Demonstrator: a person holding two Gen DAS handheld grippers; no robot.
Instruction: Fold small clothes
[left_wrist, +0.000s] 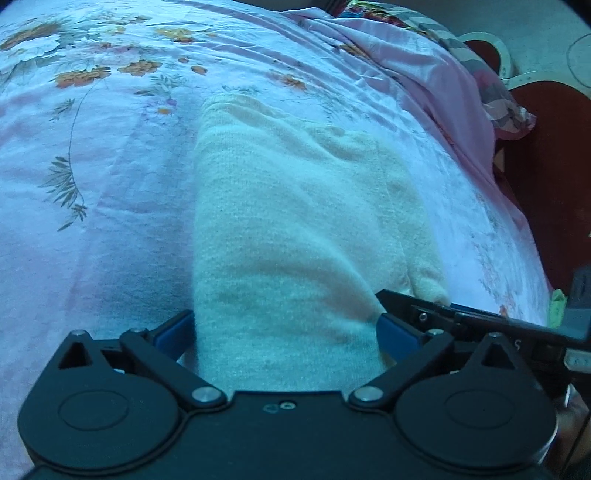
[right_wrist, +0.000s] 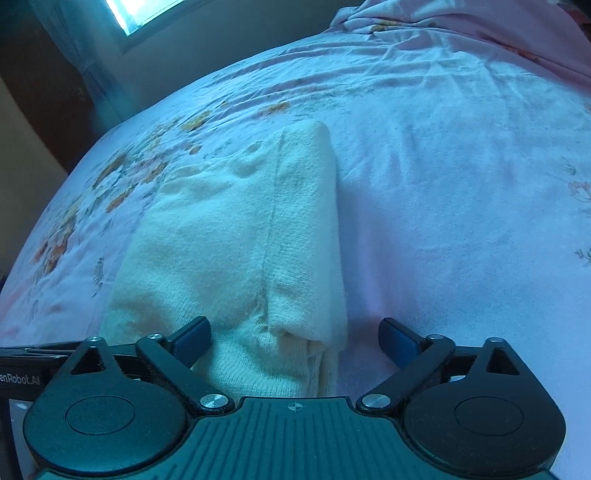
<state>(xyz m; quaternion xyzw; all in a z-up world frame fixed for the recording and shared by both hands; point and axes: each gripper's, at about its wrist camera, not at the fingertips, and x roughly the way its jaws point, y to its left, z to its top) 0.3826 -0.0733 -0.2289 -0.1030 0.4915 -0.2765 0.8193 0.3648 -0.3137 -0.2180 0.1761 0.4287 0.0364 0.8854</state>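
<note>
Fingers spread wide on both grippers, left (left_wrist: 286, 334) straddling the near end of the cream knit garment (left_wrist: 295, 221) on the bed (left_wrist: 110, 221), right (right_wrist: 295, 338) over that end's right corner, long axis running straight away.

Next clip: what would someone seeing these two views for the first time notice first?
A cream knitted garment, already folded into a long strip, lies in the middle of a pink floral bedsheet. Both claws are open at its near end: the left claw straddles the strip, while the right claw sits over its right edge, where a folded-over layer shows.
</note>
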